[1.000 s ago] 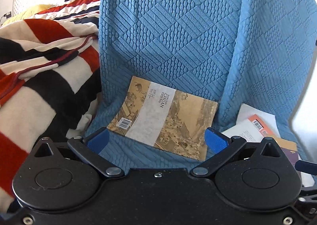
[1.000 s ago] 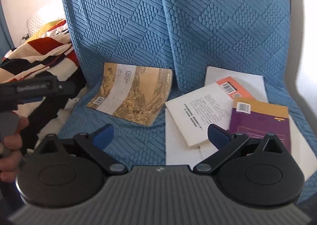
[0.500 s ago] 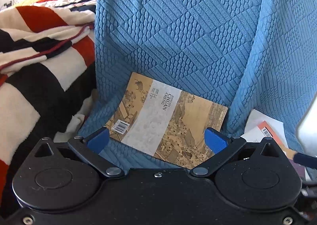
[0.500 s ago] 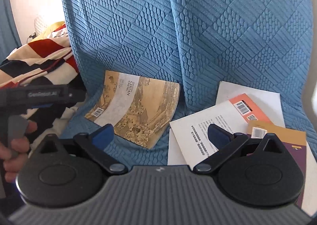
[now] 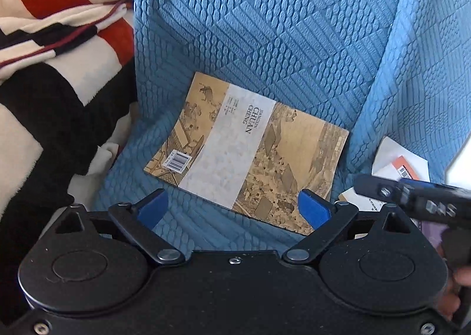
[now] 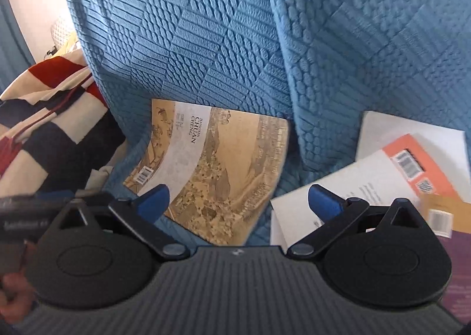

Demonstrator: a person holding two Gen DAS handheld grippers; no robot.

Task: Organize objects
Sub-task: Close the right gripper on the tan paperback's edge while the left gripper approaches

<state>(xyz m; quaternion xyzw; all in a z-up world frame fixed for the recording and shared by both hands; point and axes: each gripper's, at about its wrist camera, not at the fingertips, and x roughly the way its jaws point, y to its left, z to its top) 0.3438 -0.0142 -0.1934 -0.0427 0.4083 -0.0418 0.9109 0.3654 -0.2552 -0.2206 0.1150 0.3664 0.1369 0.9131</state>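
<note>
You are reaching for the tan book (image 5: 247, 152) with the left gripper (image 5: 232, 208), jaws closing but gripping nothing; the right gripper (image 6: 238, 202) is spread. Next, straddle the near edge.

The right tongs (image 6: 238, 202) stand wide apart over a blue quilted cover (image 6: 235, 40). A tan picture book (image 6: 217, 170) lies left; white (image 6: 338, 196), orange (image 6: 418, 167) and purple (image 6: 459, 270) books lie right.
</note>
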